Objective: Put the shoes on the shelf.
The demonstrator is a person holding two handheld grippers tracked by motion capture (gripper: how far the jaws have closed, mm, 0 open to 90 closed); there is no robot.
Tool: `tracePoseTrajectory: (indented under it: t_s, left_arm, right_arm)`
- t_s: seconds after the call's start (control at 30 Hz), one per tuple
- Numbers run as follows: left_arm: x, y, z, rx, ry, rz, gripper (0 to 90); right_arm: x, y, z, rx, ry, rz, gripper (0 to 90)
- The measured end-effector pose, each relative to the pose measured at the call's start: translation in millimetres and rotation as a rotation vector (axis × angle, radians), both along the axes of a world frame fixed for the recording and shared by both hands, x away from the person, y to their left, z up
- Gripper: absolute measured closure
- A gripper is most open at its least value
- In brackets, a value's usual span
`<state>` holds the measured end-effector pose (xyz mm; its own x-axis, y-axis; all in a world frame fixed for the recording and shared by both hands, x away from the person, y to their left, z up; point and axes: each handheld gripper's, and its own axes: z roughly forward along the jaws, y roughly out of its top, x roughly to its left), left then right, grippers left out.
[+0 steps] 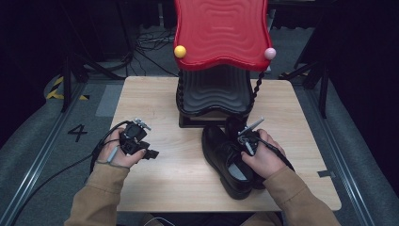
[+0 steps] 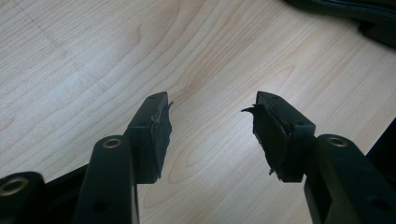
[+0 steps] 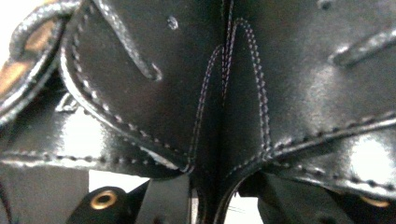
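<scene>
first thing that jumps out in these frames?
The glossy red wavy shelf at the table's far edge, with a yellow ball and a pink ball at its corners. Next, the pair of black leather shoes at the front right of the wooden table, with the right gripper down on them. The left gripper hangs open over bare wood.

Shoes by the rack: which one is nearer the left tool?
The left shoe of the pair, toe toward the rack; the other shoe sits under the right tool.
</scene>
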<state>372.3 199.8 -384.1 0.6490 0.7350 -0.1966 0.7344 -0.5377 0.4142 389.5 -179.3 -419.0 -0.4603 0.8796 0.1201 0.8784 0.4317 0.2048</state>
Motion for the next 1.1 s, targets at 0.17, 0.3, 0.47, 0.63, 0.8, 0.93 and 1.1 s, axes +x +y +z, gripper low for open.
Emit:
tracePoseTrajectory:
  t_s: [0.17,0.3,0.47,0.63,0.8,0.93,1.1]
  left_arm:
    - [-1.8,3.3,0.7,-0.009,-0.005,0.005,46.9]
    - [-3.1,7.5,1.7,-0.017,-0.008,0.018,46.9]
    - [-4.5,10.4,3.4,-0.025,-0.014,0.028,46.9]
    - [-4.9,11.2,4.1,-0.027,-0.018,0.031,46.9]
    - [-4.6,12.3,4.6,-0.029,-0.019,0.032,46.9]
    - [-4.5,13.0,5.2,-0.033,-0.022,0.036,46.9]
    - [-5.2,13.1,6.4,-0.035,-0.025,0.037,46.9]
  right_arm:
    - [-0.5,0.7,2.7,-0.012,0.003,-0.028,81.4]
    - [-3.2,-3.9,11.2,0.001,0.004,-0.044,81.8]
    - [-14.1,-5.0,26.7,0.007,0.019,-0.051,81.8]
    - [-23.5,-7.3,44.0,0.013,0.016,-0.035,81.8]
    - [-28.5,-10.6,59.1,0.013,0.045,-0.019,82.0]
    - [-31.2,-12.8,73.5,0.0,0.052,-0.012,82.0]
    - [-30.7,-15.4,90.7,-0.014,0.049,-0.008,82.0]
